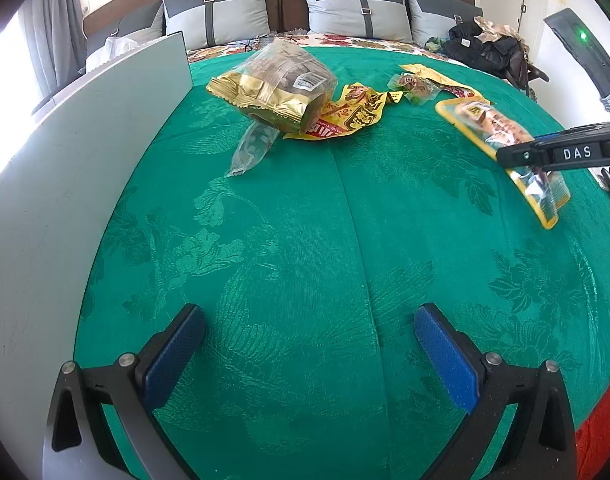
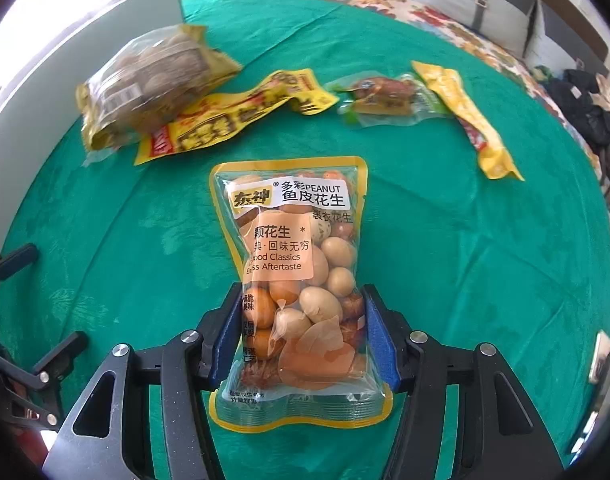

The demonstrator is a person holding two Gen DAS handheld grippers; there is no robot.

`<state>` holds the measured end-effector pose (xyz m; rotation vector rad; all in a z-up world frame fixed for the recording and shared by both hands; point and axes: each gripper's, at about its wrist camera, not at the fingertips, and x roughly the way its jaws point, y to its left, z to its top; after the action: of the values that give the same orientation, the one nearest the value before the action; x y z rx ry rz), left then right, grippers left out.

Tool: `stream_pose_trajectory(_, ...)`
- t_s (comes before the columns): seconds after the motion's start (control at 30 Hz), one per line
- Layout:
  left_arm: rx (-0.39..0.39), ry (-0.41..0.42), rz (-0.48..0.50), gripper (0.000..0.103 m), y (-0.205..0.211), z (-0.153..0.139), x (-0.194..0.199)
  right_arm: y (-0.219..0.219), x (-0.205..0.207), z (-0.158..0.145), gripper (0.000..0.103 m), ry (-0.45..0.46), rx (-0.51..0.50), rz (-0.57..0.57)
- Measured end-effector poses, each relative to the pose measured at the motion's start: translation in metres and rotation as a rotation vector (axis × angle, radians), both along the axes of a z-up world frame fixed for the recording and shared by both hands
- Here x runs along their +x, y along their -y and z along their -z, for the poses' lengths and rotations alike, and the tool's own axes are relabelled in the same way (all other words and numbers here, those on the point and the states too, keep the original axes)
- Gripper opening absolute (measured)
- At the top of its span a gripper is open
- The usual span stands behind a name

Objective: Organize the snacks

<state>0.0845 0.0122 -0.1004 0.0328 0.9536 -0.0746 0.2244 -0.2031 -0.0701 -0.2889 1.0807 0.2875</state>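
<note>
Item: clear yellow-bordered pouch of coated peanuts, pinched low on both sides between the blue pads of the right gripper, lying over the green patterned bedcover, near centre. Beyond it, far left: gold-and-clear bag of round biscuits overlapping a flat yellow printed packet; far right: small vacuum-sealed meat snack beside a long yellow sachet. White board along the left edge. Left gripper spread wide, holding nothing. Risk: slick film and loose contents may let the pouch slide from the pads.
</note>
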Motion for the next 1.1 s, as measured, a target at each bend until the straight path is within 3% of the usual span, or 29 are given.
stream_pose_trajectory(0.13, 0.0, 0.002, -0.002, 0.103, 0.001, 0.0, 0.0, 0.054, 0.006, -0.004, 0.063, 0.07, -0.025, 0.159)
stream_pose_trajectory(0.17, 0.0, 0.003, -0.002, 0.103, 0.001, 0.0, 0.001, 0.063, 0.005, 0.0, 0.07, 0.07, -0.025, 0.183)
stream_pose_trajectory(0.3, 0.0, 0.007, -0.006, 0.103, 0.001, 0.0, 0.0, 0.092, -0.002, 0.018, 0.083, 0.06, 0.049, 0.222)
stream_pose_trajectory(0.4, 0.0, 0.011, -0.009, 0.103, 0.002, 0.0, -0.001, 0.104, -0.014, 0.022, 0.091, 0.127, 0.132, 0.261)
stream_pose_trajectory(0.47, 0.0, 0.014, -0.011, 0.103, 0.002, 0.001, -0.001, 0.104, -0.021, 0.024, 0.093, 0.173, 0.14, 0.264)
stream_pose_trajectory(1.1, 0.001, 0.023, -0.017, 0.103, 0.003, 0.001, -0.004, 0.104, -0.013, 0.025, 0.095, 0.167, 0.143, 0.277)
